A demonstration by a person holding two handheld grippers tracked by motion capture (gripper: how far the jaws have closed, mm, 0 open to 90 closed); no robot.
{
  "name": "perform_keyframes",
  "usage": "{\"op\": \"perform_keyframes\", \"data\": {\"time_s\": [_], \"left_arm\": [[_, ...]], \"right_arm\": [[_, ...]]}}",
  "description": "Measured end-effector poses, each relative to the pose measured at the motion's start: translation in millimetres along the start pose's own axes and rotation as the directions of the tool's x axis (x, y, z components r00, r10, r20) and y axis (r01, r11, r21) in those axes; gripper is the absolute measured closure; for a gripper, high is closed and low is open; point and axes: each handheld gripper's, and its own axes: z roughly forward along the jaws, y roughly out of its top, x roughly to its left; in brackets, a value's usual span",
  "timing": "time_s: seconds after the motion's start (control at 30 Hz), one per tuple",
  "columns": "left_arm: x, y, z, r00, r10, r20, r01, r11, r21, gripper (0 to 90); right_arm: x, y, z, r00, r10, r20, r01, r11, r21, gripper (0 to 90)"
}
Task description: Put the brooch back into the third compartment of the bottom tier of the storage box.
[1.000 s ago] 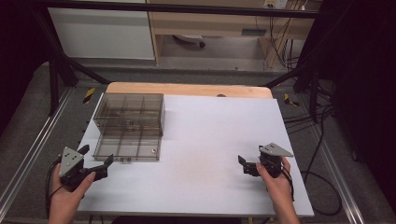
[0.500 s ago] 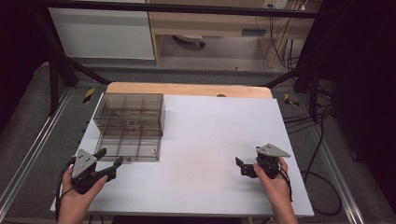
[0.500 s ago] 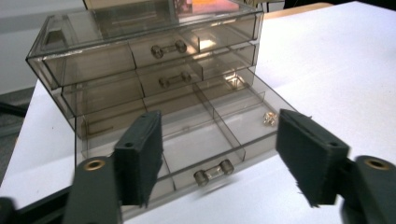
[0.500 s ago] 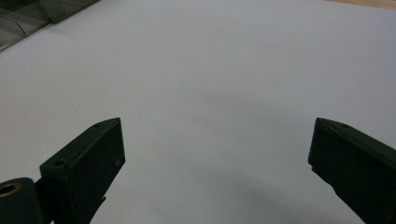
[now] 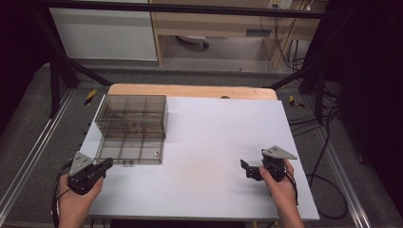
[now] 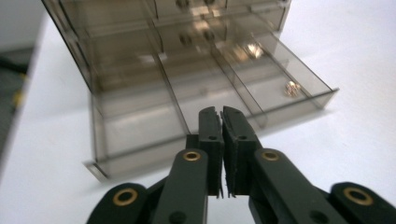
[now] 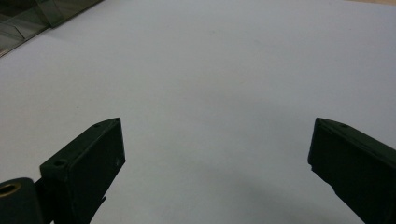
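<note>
Jaws of my left gripper have just been closing and now meet with nothing between them, their tips just short of the smoky drawer box. Its bottom drawer stands pulled out toward me, a small shiny piece lying in one corner compartment. My right gripper stands wide open and empty, well apart, over the bare white table.
</note>
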Motion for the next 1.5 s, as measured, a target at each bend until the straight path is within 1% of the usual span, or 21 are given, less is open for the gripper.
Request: {"op": "perform_keyframes", "data": {"time_s": [0.03,0.07,0.1,0.17,0.27,0.33,0.43,0.63,0.7,0.73,0.87,0.9,0.93,0.97,1.03,1.1,1.23,1.27,1.33,1.4,1.5], "left_arm": [[0.0,-1.0,1.9,1.0,-0.009,0.003,0.009,1.0,0.004,88.1],[-0.2,-1.7,3.7,1.0,-0.005,-0.001,0.005,0.9999,0.015,89.1],[-0.1,-2.0,5.3,0.9998,0.015,-0.015,-0.014,0.9996,0.024,89.6],[-0.1,-3.8,8.7,0.999,0.026,-0.036,-0.024,0.9983,0.053,89.9],[3.2,-7.2,17.2,0.9996,0.003,-0.029,0.0,0.995,0.1,90.0],[6.9,-8.3,23.7,0.9995,-0.028,-0.017,0.03,0.9916,0.126,90.0],[8.5,-8.5,27.3,0.9996,-0.016,-0.025,0.019,0.9896,0.142,90.0],[5.2,-9.9,30.7,0.9995,0.004,-0.032,0.001,0.9867,0.163,90.0],[4.5,-9.6,32.5,0.9995,-0.001,-0.032,0.006,0.9856,0.169,90.0],[3.4,-8.8,32.6,0.999,0.016,-0.042,-0.008,0.9841,0.177,90.0],[2.5,-2.3,31.3,0.9973,0.034,-0.064,-0.022,0.9836,0.179,90.0],[3.2,-1.7,32.6,0.9973,0.034,-0.065,-0.021,0.9824,0.186,90.0],[4.3,-1.5,35.4,0.9979,0.03,-0.057,-0.018,0.9788,0.204,90.0],[5.3,-2.3,39.4,0.9984,0.031,-0.047,-0.019,0.9724,0.232,90.0],[6.1,-3.8,43.1,0.9978,0.045,-0.047,-0.032,0.9661,0.256,90.0],[7.0,-3.3,43.6,0.9978,0.04,-0.054,-0.025,0.9671,0.253,90.0],[8.4,-0.7,48.2,0.9965,0.055,-0.062,-0.037,0.9629,0.267,90.0],[9.3,-0.2,49.7,0.9971,0.047,-0.059,-0.029,0.964,0.264,90.0],[10.3,-0.4,51.2,0.998,0.039,-0.05,-0.024,0.9626,0.27,90.0],[9.4,-0.5,51.5,0.9975,0.05,-0.05,-0.035,0.9619,0.271,90.0],[8.7,1.3,51.4,0.9979,0.048,-0.043,-0.034,0.9634,0.266,90.0]], "right_arm": [[0.0,-0.1,0.1,1.0,0.002,0.0,-0.002,1.0,0.002,4.4],[0.1,-0.3,0.2,1.0,0.001,0.0,-0.001,1.0,0.003,4.4],[0.1,-0.4,0.3,1.0,-0.004,0.0,0.004,1.0,0.003,4.4],[0.9,-0.5,0.2,1.0,-0.003,-0.001,0.003,1.0,0.005,4.4],[0.0,-0.7,0.5,1.0,0.0,0.001,0.0,1.0,0.009,4.4],[-0.9,-1.1,1.0,1.0,0.005,0.002,-0.005,0.9999,0.012,4.4],[-1.7,-1.5,0.1,1.0,0.006,0.005,-0.006,0.9999,0.014,4.4],[-3.4,-1.4,-0.5,1.0,0.004,0.004,-0.004,0.9999,0.015,4.4],[-3.2,-1.5,-0.6,1.0,0.003,0.002,-0.003,0.9999,0.014,4.4],[-3.3,-1.6,-0.6,1.0,0.003,0.001,-0.003,0.9999,0.015,4.4],[-2.8,-1.6,-1.2,1.0,0.002,-0.003,-0.002,0.9999,0.015,4.4],[-2.7,-1.7,-1.6,1.0,0.001,-0.004,-0.001,0.9999,0.014,4.4],[-2.8,-1.7,-1.8,1.0,0.003,-0.004,-0.003,0.9999,0.014,4.4],[-3.1,-2.0,-1.9,1.0,0.004,-0.003,-0.004,0.9999,0.015,4.4],[-4.2,-2.8,-1.9,1.0,0.004,-0.002,-0.004,0.9998,0.019,4.4],[-5.2,-3.1,-2.8,1.0,0.005,-0.001,-0.005,0.9998,0.019,4.4],[-6.2,-3.3,-2.3,1.0,0.008,-0.001,-0.008,0.9998,0.02,4.3],[-6.2,-3.4,-2.0,0.9999,0.01,-0.001,-0.01,0.9997,0.023,4.3],[-6.3,-3.6,-1.7,0.9999,0.011,-0.002,-0.011,0.9995,0.031,4.3],[-5.2,-3.1,-2.2,0.9998,0.018,-0.008,-0.018,0.9994,0.029,4.2],[-3.9,-2.6,-1.6,0.9998,0.016,-0.011,-0.016,0.9995,0.026,4.2]]}}
